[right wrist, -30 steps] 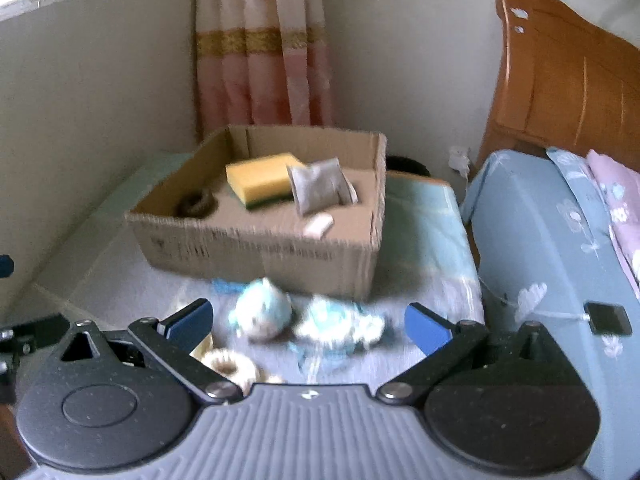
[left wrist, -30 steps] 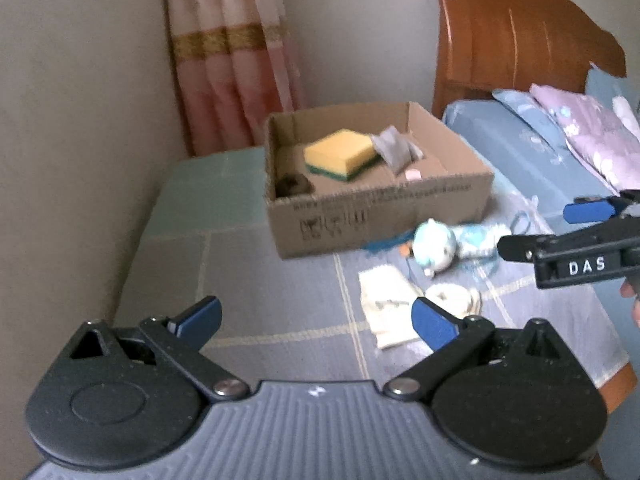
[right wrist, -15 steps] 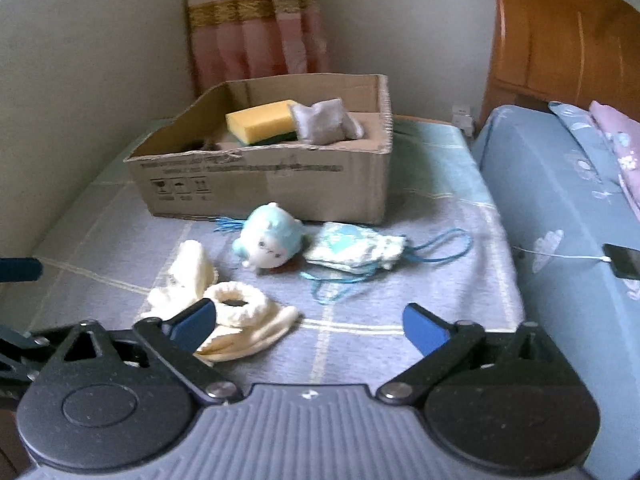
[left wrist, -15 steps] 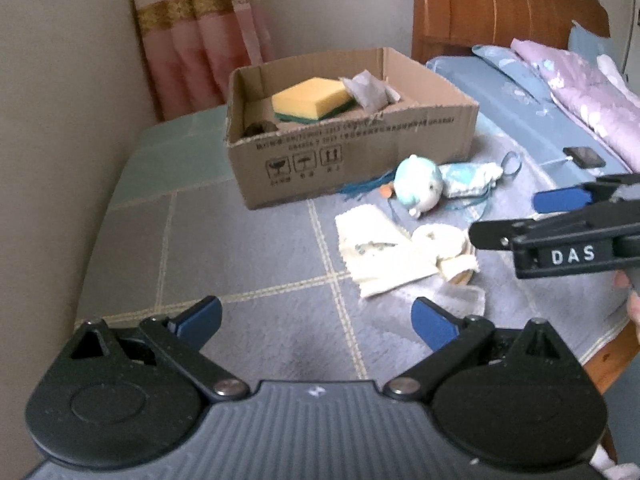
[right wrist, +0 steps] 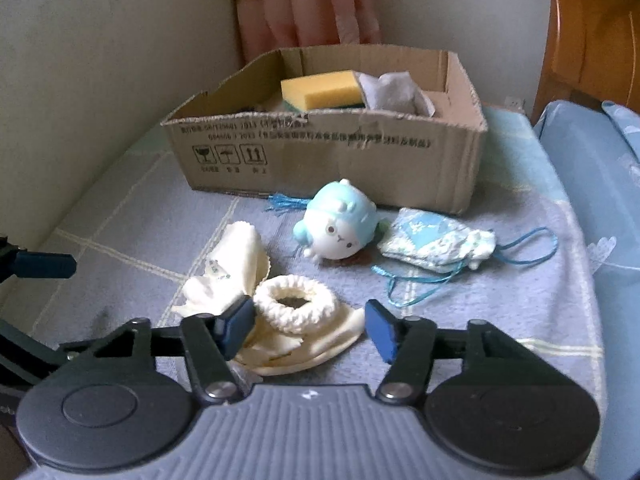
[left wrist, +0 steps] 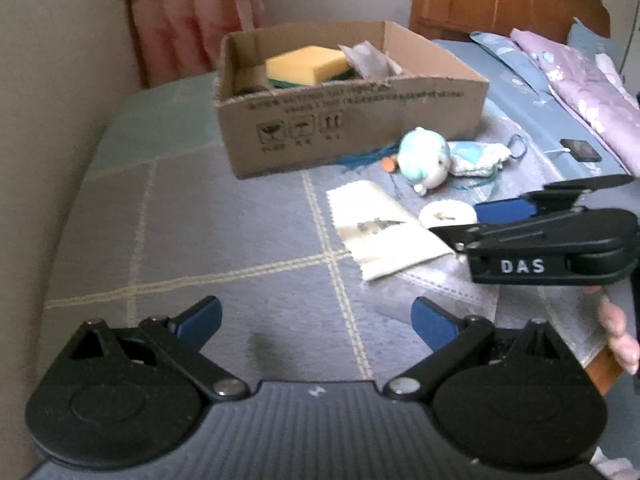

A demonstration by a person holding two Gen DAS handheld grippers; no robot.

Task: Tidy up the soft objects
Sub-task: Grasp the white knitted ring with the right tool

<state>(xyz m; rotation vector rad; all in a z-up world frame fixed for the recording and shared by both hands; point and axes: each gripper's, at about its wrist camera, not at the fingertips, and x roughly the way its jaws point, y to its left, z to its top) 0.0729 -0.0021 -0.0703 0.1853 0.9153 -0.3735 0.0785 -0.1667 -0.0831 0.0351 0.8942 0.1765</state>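
A fluffy cream ring [right wrist: 295, 307] lies on a crumpled cream cloth [right wrist: 240, 268] on the bench [right wrist: 500, 312], which wears a grey plaid cover. The right tongs [right wrist: 306, 330] are closing around them, blue pads still clear of the ring. Just beyond sit a round blue-and-white plush [right wrist: 340, 226] and a soft blue patterned pouch [right wrist: 436, 242] with a thin cord. Behind those stands an open cardboard box [right wrist: 328, 160] holding a yellow sponge [right wrist: 320, 90] and a grey fabric piece [right wrist: 394, 92]. The left tongs [left wrist: 316, 320] stand wide apart over bare cover, holding nothing. Only the left view shows the right tongs from the side, a fingertip [left wrist: 618, 330] below them, and a phone [left wrist: 581, 149] on the blue bed [left wrist: 536, 112].
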